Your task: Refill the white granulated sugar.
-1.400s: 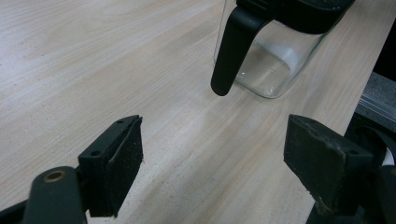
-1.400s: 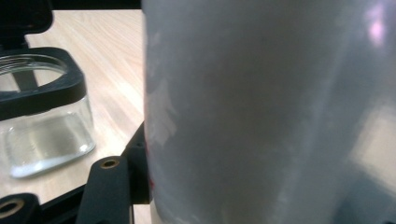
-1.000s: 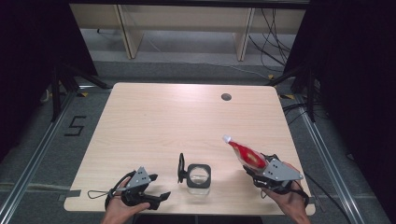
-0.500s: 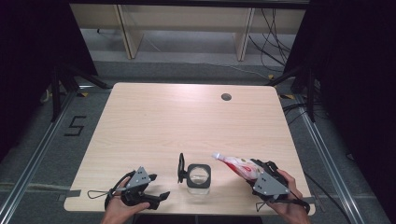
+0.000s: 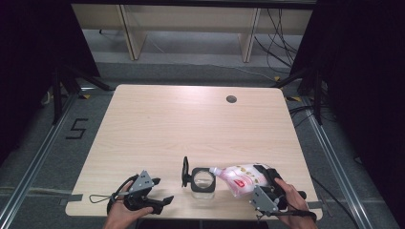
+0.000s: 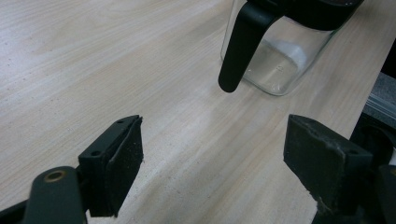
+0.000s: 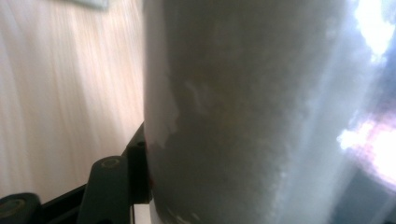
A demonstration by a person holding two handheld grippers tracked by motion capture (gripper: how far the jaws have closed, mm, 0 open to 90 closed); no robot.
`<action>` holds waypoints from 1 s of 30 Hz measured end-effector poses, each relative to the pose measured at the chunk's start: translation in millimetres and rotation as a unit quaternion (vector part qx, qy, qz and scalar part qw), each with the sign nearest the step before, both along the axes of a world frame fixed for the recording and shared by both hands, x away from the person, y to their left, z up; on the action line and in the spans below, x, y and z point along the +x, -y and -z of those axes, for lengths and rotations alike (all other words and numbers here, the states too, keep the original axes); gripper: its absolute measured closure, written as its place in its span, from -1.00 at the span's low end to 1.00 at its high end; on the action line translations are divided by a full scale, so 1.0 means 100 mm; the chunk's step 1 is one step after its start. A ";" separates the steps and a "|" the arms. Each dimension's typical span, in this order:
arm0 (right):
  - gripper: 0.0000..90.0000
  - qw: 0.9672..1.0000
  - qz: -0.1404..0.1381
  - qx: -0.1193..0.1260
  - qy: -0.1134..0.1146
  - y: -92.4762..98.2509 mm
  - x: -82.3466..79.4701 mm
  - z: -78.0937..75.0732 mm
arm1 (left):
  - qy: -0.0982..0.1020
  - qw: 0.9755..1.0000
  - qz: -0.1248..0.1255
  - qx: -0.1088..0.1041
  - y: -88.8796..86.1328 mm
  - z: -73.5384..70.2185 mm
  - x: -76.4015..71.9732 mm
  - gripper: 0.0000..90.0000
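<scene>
A clear glass jar (image 5: 203, 180) stands near the table's front edge, its black lid (image 5: 185, 171) flipped open to the left. My right gripper (image 5: 262, 184) is shut on a pink and white refill pouch (image 5: 241, 178), which lies tilted with its spout at the jar's mouth. In the right gripper view the pouch (image 7: 243, 112) is pressed against one black finger (image 7: 135, 172). My left gripper (image 5: 160, 192) rests left of the jar, open and holding nothing. In the left gripper view its jaws (image 6: 212, 158) stand wide apart, with the jar (image 6: 280, 60) and hanging lid (image 6: 238, 46) just beyond.
The wooden table (image 5: 191, 124) has a round cable hole (image 5: 231, 99) at the back right. Its front edge runs just below both hands. Dark floor and table legs lie beyond the far edge.
My right gripper has carried the pouch leftward to the jar and tipped its spout down to the opening. The left gripper and the jar have stayed where they were.
</scene>
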State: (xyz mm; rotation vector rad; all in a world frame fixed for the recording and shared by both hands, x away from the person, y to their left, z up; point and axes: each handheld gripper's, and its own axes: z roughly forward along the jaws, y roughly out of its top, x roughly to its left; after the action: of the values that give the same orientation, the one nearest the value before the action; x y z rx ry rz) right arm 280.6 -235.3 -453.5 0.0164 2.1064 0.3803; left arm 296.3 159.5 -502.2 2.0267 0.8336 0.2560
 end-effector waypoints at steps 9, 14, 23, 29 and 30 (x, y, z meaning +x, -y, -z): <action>-0.06 0.997 -0.005 -0.069 0.037 -0.08 -0.05 -0.01 | 0.000 1.000 0.002 0.002 0.00 0.00 0.00 -0.57; -0.06 0.996 -0.013 -0.081 0.047 -0.12 -0.07 -0.02 | 0.000 1.000 0.000 0.002 0.01 0.00 0.00 -0.57; -0.05 0.986 -0.039 -0.144 0.080 -0.20 -0.09 -0.08 | 0.002 1.000 0.004 0.006 0.00 0.00 0.00 -0.57; -0.05 0.987 -0.018 -0.142 0.070 -0.24 -0.15 -0.06 | 0.003 1.000 0.003 0.005 0.01 0.01 0.00 -0.57; -0.05 0.985 -0.026 -0.150 0.076 -0.25 -0.14 -0.07 | 0.007 1.000 0.012 0.017 -0.01 0.00 0.01 -0.57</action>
State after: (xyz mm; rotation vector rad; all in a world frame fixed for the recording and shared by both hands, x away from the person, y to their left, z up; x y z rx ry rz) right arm 266.5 -210.6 -446.4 -0.2373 1.9959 0.0878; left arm 297.4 160.1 -502.0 2.0629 0.8015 0.2723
